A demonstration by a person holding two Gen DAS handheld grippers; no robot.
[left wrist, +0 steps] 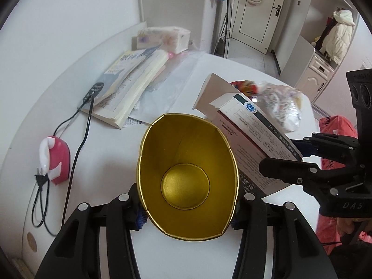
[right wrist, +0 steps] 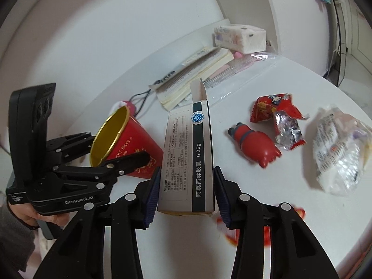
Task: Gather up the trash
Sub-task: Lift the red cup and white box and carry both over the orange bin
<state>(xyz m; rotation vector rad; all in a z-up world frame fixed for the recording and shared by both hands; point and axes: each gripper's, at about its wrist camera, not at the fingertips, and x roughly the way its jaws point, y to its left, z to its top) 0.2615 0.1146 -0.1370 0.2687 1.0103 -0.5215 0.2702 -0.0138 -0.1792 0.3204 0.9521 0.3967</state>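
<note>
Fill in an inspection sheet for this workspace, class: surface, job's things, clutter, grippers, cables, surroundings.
Surface: white table, cluttered.
Job's things: red paper cup, gold inside; medicine box, flap open; red snack wrapper; clear plastic bag.
Clutter: books, tissue pack, red pig toy, pink device.
Grippers: left gripper clamps the cup; right gripper clamps the box.
Cables: black cord with plug beside the pink device.
Surroundings: white door, hanging coat.

**What the frames hide**

Left wrist view: the cup [left wrist: 188, 179] hides the table [left wrist: 111, 153] under it, and the medicine box [left wrist: 251, 134] covers part of the snack wrapper [left wrist: 246, 86] at 1 o'clock. Right wrist view: a blurred red scrap [right wrist: 265, 230] at 5 o'clock is unreadable.
</note>
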